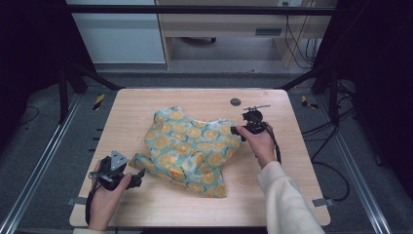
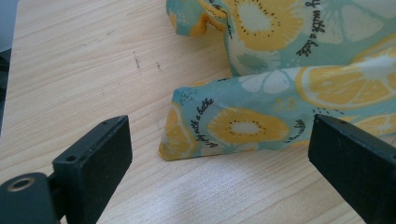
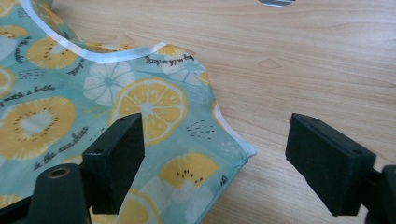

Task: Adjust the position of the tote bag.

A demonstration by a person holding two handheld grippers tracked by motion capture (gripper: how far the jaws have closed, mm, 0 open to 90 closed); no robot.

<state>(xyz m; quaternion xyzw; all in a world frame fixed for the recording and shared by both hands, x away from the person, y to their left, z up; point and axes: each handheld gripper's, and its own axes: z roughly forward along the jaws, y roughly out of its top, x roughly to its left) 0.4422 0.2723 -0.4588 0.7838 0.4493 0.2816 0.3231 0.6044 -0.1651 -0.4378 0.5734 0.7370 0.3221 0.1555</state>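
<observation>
Wooden table (image 1: 146, 105) bears a citrus-print cloth (image 1: 192, 146), flanked by both wide-open grippers (image 1: 138, 176) (image 1: 237, 130)

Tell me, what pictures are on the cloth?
Yellow lemon slices on teal cloth, clearest in the right gripper view.

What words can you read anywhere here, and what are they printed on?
"with a bathe", in black script, with a smudged word before it: on the folded corner of the lemon-print cloth.
"with a bathe", cut off by the picture's edge: near the cloth's white-trimmed edge.
"in the sunshine": beside a lemon slice on the cloth.
Other script lines are too blurred or cropped to read.
</observation>
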